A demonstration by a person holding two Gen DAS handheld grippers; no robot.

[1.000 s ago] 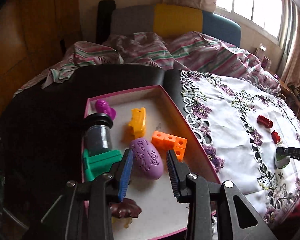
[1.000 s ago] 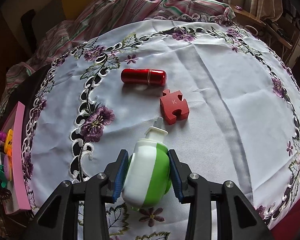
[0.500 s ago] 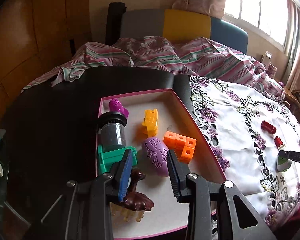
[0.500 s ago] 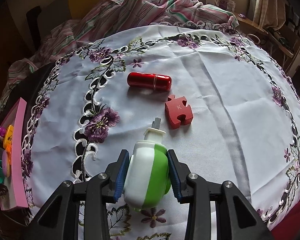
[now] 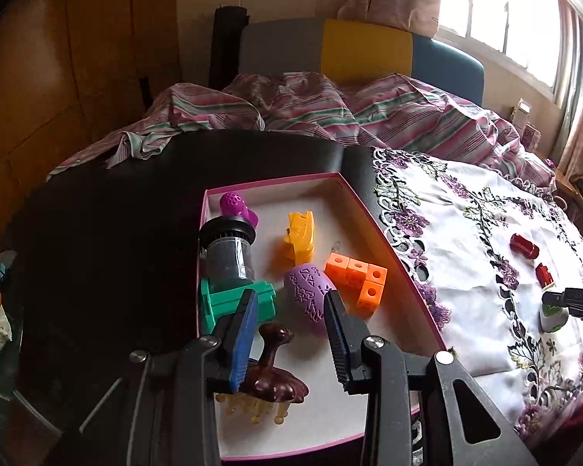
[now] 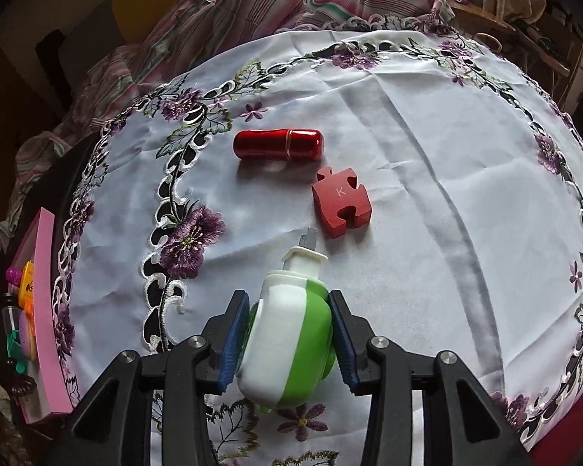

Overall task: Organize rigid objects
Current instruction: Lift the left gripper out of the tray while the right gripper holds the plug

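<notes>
My right gripper [image 6: 289,339] is shut on a white and green plastic gadget [image 6: 287,343], held just above the white embroidered cloth [image 6: 427,213]. A red capsule [image 6: 279,145] and a red puzzle piece [image 6: 342,202] lie beyond it. My left gripper [image 5: 291,334] is open and empty above the pink-rimmed box [image 5: 392,240], which holds a purple egg [image 5: 309,297], orange cubes [image 5: 359,277], a yellow piece [image 5: 301,233], a green block [image 5: 235,301], a dark jar [image 5: 227,250], a purple cap [image 5: 235,206] and a brown brush [image 5: 270,376]. The right gripper [image 5: 563,303] also shows in the left wrist view.
The box's pink side [image 6: 46,310] shows at the far left of the right wrist view. The box sits on a dark table top [image 5: 116,233]. A striped blanket [image 5: 330,112] is heaped behind the table, with a chair back [image 5: 365,52] and a window [image 5: 505,7] beyond.
My left gripper has drawn back and up from the box, leaving the purple egg inside. My right gripper has lifted a little with the white and green gadget.
</notes>
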